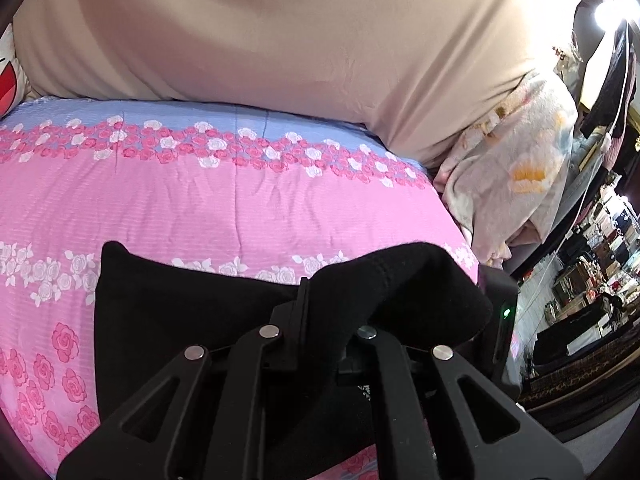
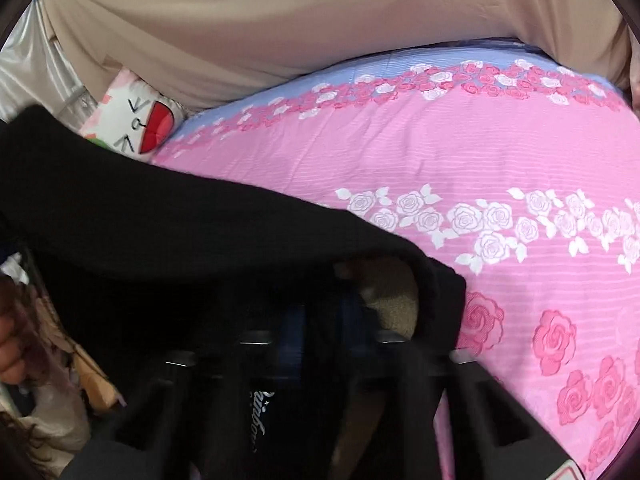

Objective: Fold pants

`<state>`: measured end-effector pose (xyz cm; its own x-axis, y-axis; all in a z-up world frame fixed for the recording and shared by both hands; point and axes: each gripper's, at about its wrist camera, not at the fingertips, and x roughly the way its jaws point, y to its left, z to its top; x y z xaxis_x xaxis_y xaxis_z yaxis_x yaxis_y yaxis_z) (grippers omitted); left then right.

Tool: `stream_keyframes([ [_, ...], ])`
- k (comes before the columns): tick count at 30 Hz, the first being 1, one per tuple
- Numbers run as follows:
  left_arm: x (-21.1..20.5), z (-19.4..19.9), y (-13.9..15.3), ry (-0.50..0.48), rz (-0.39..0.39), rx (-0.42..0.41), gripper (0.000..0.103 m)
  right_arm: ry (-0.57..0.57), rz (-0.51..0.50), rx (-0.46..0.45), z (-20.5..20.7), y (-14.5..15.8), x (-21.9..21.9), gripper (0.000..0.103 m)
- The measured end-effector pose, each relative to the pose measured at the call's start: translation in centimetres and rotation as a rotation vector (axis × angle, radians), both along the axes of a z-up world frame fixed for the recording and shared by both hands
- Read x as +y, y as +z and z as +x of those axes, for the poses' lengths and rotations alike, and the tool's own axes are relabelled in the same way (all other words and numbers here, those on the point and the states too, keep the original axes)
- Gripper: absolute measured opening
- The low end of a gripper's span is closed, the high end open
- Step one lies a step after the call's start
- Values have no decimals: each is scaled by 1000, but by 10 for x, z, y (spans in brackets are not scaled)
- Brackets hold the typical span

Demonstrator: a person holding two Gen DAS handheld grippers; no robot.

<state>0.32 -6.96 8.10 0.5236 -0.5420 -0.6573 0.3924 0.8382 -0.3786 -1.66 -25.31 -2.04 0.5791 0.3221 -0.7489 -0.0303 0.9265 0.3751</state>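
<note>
In the left wrist view, the left gripper is seen at the near edge, its black linkage arms angled up toward the middle. Its fingers are clenched on a raised fold of the black pants, which bulges over the right finger and hides the tip. The rest of the pants is spread flat on the pink rose-patterned bedspread, reaching to the near left. Just right of the fold, part of a black device with a small green light is visible.

In the right wrist view, the right gripper is blurred and dark at the near edge. It is draped by the pants, which are lifted in a band running from far left to near centre, with a pale lining showing under the hem. Whether its fingers are clenched or released cannot be told.

Farther off, a blue band of the bedspread is met by a large beige cushion. A cartoon-face pillow lies at the far left, and a pale floral blanket is bunched at the right.

No containers are seen.
</note>
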Motion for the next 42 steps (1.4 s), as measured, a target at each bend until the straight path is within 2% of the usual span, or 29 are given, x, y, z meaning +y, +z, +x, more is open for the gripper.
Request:
stream_keyframes([
  [5, -4, -18, 16, -24, -24, -55, 7, -50, 66, -149, -33, 48, -23, 4],
  [7, -15, -23, 5, -72, -15, -30, 8, -92, 15, -80, -26, 27, -32, 9],
  [8, -23, -23, -7, -105, -4, 6, 10, -100, -13, 20, -17, 0, -35, 8],
  [9, -31, -22, -19, -133, 11, 50, 12, -117, 33, 44, -17, -12, -41, 8],
  [10, -38, -23, -35, -157, 32, 109, 12, -149, 100, 23, -23, -11, -47, 11],
  [11, -40, -24, -41, -164, 40, 126, 12, -171, 132, 20, -32, -3, -51, 16],
  [12, -41, -26, -45, -168, 45, 131, 12, -190, 124, -4, -41, 6, -51, 21],
  [14, -38, -32, -46, -158, 46, 106, 12, -201, 143, -55, -60, 20, -51, 24],
  [16, -34, -33, -45, -144, 42, 92, 12, -151, 248, -48, -72, 19, -45, 24],
  [19, -26, -30, -42, -122, 11, 95, 12, -127, 326, -22, -76, 13, -38, 24],
  [23, -12, -28, -31, -88, -17, 72, 12, -74, 565, -3, -63, 4, -38, 24],
  [25, -6, -28, -27, -71, -17, 59, 12, -64, 628, 10, -54, 3, -39, 29],
  [26, -5, -28, -26, -65, -15, 57, 12, -52, 669, 28, -47, -1, -39, 37],
  [30, -3, -32, -25, -59, -7, 55, 12, -54, 822, 97, -31, -20, -44, 38],
  [36, -2, -37, -25, -68, 9, 47, 12, -98, 852, 36, -45, -12, -71, 38],
  [42, -19, -51, -32, -110, 50, 41, 12, -53, 790, 123, -23, -23, -45, 38],
])
